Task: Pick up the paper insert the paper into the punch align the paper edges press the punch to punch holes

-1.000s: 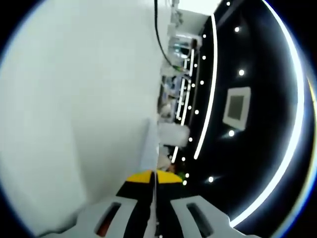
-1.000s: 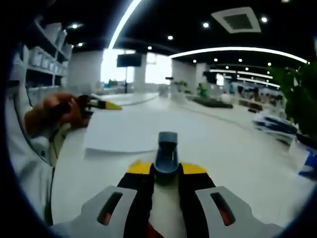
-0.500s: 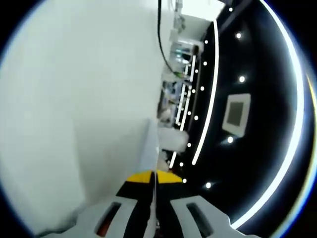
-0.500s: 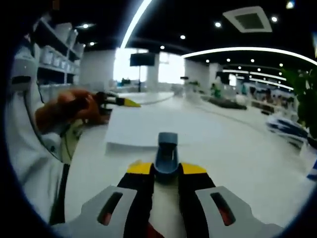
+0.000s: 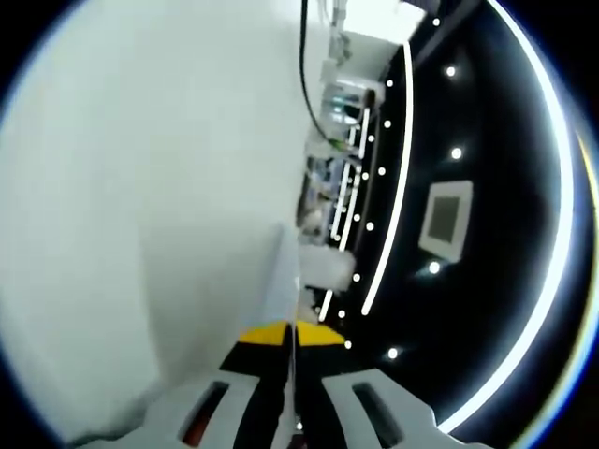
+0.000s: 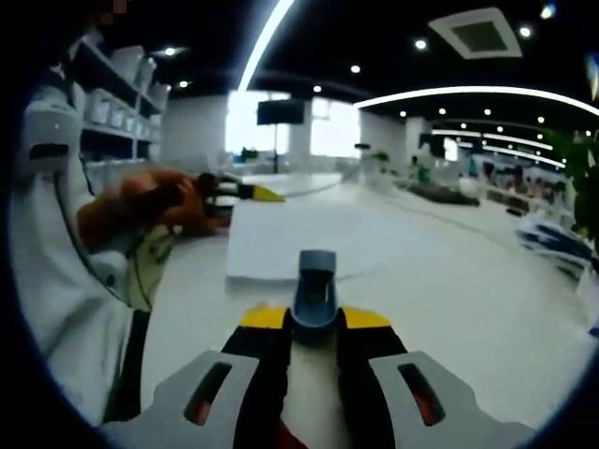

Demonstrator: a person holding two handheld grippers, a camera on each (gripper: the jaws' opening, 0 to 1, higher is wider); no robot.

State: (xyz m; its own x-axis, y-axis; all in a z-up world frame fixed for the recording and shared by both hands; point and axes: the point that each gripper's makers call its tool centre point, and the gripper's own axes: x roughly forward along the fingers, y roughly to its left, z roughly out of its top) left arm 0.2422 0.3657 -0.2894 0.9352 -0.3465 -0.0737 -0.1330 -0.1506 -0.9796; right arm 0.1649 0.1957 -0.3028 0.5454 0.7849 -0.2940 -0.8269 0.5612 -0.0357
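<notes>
In the right gripper view, my right gripper (image 6: 315,323) is shut on the blue-grey hole punch (image 6: 315,285), which stands on the white table (image 6: 449,281) between the yellow jaw tips. Just beyond the punch lies the white paper (image 6: 290,238), flat and low over the table. A hand (image 6: 140,201) holds the left gripper (image 6: 245,191) at the paper's far left corner. In the left gripper view, rolled on its side, my left gripper (image 5: 291,334) is shut on the thin edge of the paper (image 5: 284,281), which runs up from between the jaws.
The person's white sleeve (image 6: 65,281) fills the left side of the right gripper view. Shelves with boxes (image 6: 112,94) stand behind it, and papers (image 6: 562,253) lie at the table's far right. A black cable (image 5: 304,65) crosses the table in the left gripper view.
In the right gripper view the paper and the left gripper now sit further right and nearer the punch, though the background shifted too. The left gripper view barely changed.
</notes>
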